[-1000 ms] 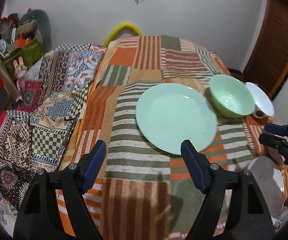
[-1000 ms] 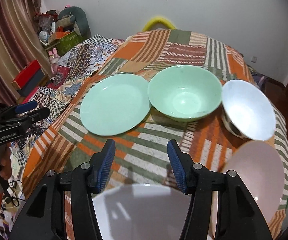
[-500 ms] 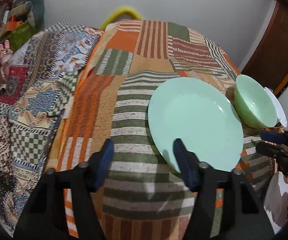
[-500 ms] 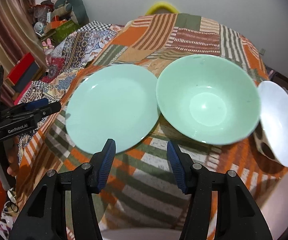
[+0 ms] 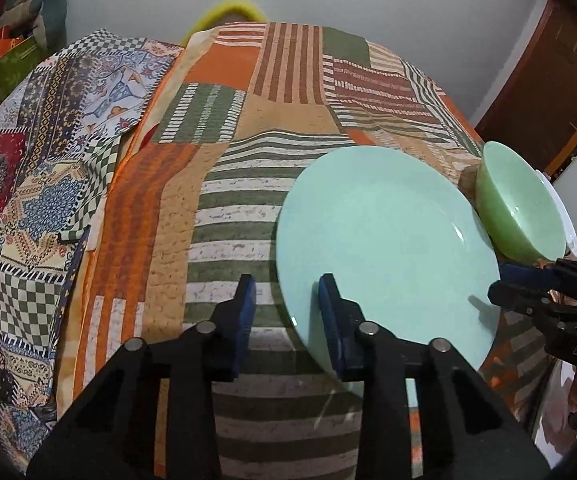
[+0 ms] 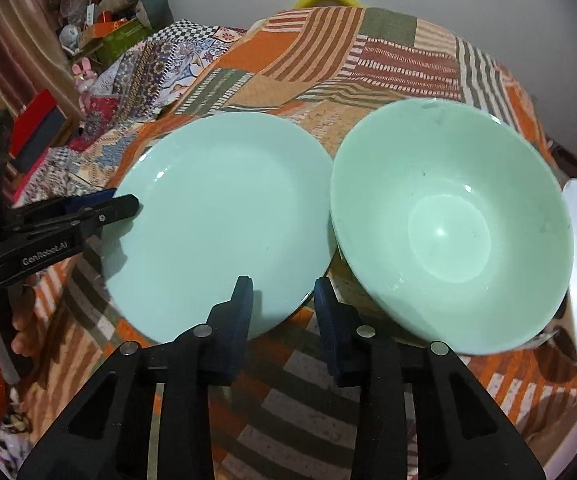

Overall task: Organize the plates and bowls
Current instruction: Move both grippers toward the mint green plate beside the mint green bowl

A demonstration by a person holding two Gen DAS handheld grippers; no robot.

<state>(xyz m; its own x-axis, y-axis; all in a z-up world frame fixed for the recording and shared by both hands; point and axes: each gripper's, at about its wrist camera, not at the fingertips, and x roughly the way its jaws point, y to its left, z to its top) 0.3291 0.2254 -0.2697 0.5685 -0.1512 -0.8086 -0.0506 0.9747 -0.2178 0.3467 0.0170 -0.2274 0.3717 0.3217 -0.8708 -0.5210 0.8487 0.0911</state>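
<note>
The left gripper [image 5: 286, 304] straddles the green plate's [image 5: 388, 240] left rim, jaws part-open; the right gripper [image 6: 282, 304], likewise part-open, straddles its near rim. Uneven closing could tip it into the green bowl [image 6: 452, 216] touching its right

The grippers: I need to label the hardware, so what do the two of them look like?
Both the left gripper and the right gripper are black plastic scissor-style frames with triangular cut-outs, silver rivets and blue finger pads. White "GenRobot.AI" lettering marks the left one's side.
</note>
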